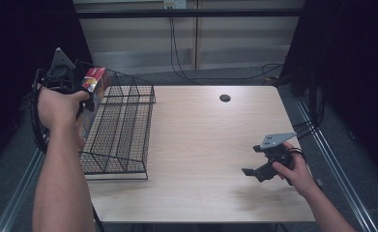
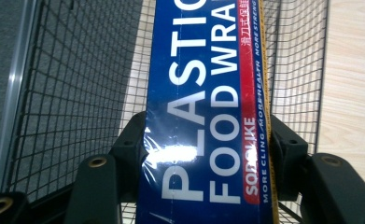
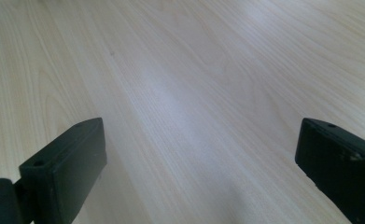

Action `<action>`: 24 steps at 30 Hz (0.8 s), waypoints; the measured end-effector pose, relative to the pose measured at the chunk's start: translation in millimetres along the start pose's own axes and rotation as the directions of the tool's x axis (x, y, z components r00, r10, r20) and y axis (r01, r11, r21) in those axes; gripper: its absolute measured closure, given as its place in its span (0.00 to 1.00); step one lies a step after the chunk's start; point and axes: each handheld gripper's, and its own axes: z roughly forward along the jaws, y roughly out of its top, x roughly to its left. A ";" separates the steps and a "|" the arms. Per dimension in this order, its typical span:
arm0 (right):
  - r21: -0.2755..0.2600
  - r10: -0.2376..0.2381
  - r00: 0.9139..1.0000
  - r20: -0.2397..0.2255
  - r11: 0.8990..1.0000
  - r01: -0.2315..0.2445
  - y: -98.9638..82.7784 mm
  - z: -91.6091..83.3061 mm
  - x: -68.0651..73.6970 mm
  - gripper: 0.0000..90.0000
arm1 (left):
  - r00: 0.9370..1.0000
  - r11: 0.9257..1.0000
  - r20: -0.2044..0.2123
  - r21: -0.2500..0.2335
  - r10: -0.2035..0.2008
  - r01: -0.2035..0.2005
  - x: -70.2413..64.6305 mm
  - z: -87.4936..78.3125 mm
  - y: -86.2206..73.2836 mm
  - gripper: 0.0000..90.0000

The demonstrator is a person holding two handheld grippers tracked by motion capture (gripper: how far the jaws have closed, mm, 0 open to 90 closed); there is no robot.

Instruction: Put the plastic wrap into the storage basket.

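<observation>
The box of plastic food wrap [image 2: 203, 116] sits clamped between the jaws of my left gripper [image 1: 78, 87], held over the left end of the wire basket [image 1: 123, 130], whose black mesh walls rise on both sides of the box in the left gripper view. The basket stands on the left part of the wooden table [image 1: 201, 140], its near rim just below the box. My right gripper [image 1: 261, 166] hovers well apart over bare wood, jaws wide and holding nothing.
</observation>
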 end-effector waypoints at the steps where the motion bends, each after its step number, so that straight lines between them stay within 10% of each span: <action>1: -0.002 -0.004 1.000 0.001 1.000 0.004 -0.1 0.9 0.2 0.02 | 1.000 1.000 -0.001 0.001 0.001 -0.001 1.2 1.4 -0.5 0.48; 24: 0.003 -0.004 1.000 0.001 1.000 0.004 -4.2 -0.2 -1.6 0.02 | 1.000 0.998 -0.001 0.065 -0.027 0.027 12.8 34.1 -8.1 0.47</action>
